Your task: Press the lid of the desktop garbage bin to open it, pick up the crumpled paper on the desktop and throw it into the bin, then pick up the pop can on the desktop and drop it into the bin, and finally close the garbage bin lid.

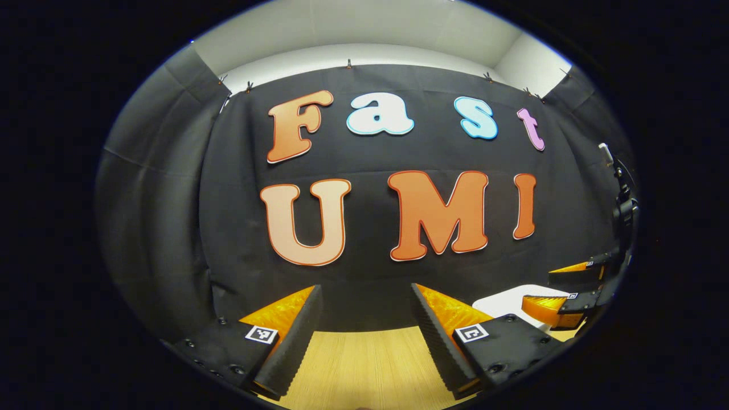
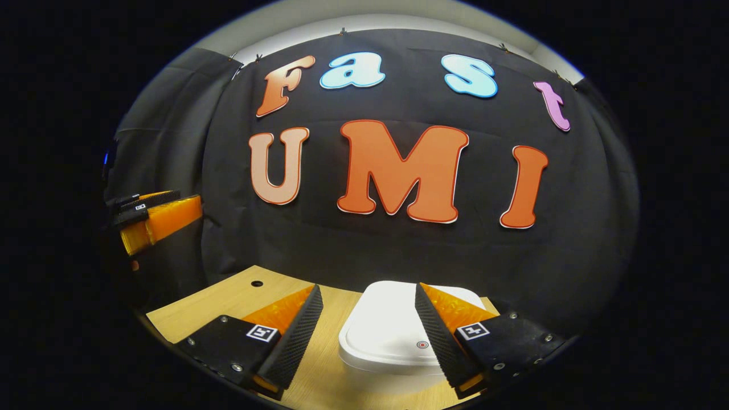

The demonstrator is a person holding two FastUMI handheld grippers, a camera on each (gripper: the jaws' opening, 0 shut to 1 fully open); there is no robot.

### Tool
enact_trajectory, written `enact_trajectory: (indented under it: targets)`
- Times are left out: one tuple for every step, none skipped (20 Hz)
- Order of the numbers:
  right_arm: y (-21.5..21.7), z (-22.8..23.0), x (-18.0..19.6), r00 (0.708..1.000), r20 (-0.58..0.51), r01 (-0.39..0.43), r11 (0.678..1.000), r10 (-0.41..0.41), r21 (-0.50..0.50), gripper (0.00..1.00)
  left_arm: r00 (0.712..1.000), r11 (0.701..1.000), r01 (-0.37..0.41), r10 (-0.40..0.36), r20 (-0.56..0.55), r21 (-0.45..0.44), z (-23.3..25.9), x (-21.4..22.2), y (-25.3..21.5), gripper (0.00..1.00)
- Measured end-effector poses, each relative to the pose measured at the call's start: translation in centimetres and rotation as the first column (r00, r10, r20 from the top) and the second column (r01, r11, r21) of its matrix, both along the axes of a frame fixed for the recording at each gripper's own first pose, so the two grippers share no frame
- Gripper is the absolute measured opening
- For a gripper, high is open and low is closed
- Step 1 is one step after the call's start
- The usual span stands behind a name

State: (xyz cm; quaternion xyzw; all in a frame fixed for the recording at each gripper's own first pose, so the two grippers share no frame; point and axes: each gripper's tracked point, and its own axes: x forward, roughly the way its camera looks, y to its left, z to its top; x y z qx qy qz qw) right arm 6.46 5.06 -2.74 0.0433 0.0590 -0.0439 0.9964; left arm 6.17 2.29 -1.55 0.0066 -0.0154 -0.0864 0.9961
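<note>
Fingers [image 2: 430, 336] of the right gripper [image 2: 369, 327] are spread wide and empty, the bin lid [image 2: 393, 330] seen just below and ahead, way nearer than the left gripper [image 1: 367, 330], also open.

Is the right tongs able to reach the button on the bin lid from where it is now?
Probably yes. The right tongs are open above the closed white bin lid, and its small round button lies just beside one finger, with nothing between them.

Bin lid [image 2: 393, 327] looked smooth white plastic, slight sheen. Desk [image 2: 228, 299] was pale wood-grain, matt, possibly laminate. Booth wall [image 1: 171, 188] was matt black cloth, creased. Finger pads [image 2: 296, 336] of right gripper [image 2: 367, 336] were ribbed, rough-looking.
</note>
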Motion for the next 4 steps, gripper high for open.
enact_trajectory:
  targets:
    - [0.07,0.08,0.06,1.0,0.003,0.001,1.0,-0.001,0.007,0.99,1.0,1.0,-0.005,0.005,0.006,0.006,-0.02,-0.16,0.1,0.99]
    - [-0.03,0.15,0.1,1.0,0.005,0.005,1.0,-0.005,0.013,0.99,1.0,1.0,-0.007,0.007,0.009,0.011,-0.15,-0.23,0.2,0.99]
    - [-0.06,0.17,0.11,1.0,0.008,0.007,1.0,-0.007,0.018,0.99,1.0,1.0,-0.009,0.009,0.01,0.014,-0.26,-0.31,0.24,0.97]
    - [-0.22,0.13,0.18,1.0,0.006,0.014,1.0,-0.014,0.017,0.99,1.0,1.0,-0.016,0.016,0.007,0.015,-0.42,-0.36,0.5,0.99]
